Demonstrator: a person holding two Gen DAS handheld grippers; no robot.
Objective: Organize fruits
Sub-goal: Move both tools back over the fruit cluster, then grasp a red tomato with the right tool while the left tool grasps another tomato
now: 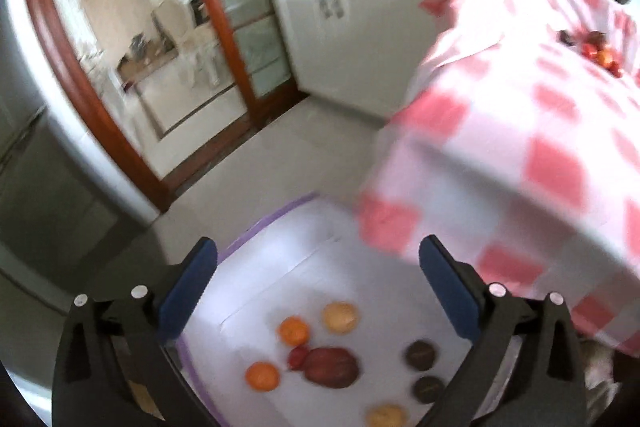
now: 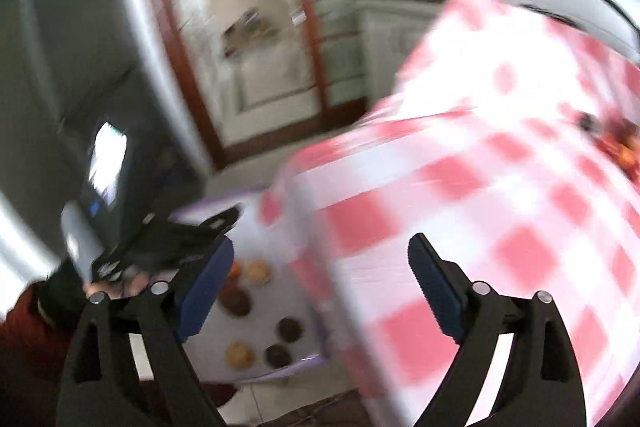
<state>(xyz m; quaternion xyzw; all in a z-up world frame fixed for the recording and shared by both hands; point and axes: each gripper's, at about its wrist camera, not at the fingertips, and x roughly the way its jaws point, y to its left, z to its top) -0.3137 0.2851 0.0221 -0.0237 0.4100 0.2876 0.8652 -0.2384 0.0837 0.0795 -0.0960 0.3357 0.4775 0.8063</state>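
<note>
Below both tools, a white bin [image 1: 320, 291] on the floor holds the sorted fruit: oranges [image 1: 294, 330], a red mango [image 1: 332, 367], dark round ones [image 1: 419, 355]. Left tool [image 1: 318, 291] and right tool [image 2: 320, 291] gape wide, nothing between their blue pads. More fruit [image 1: 596, 53] lies far up on the checked table [image 1: 520, 131]. Judging by that, the next reach goes up there; better to slow down, line one piece squarely between the pads, and close gently so it doesn't roll
</note>
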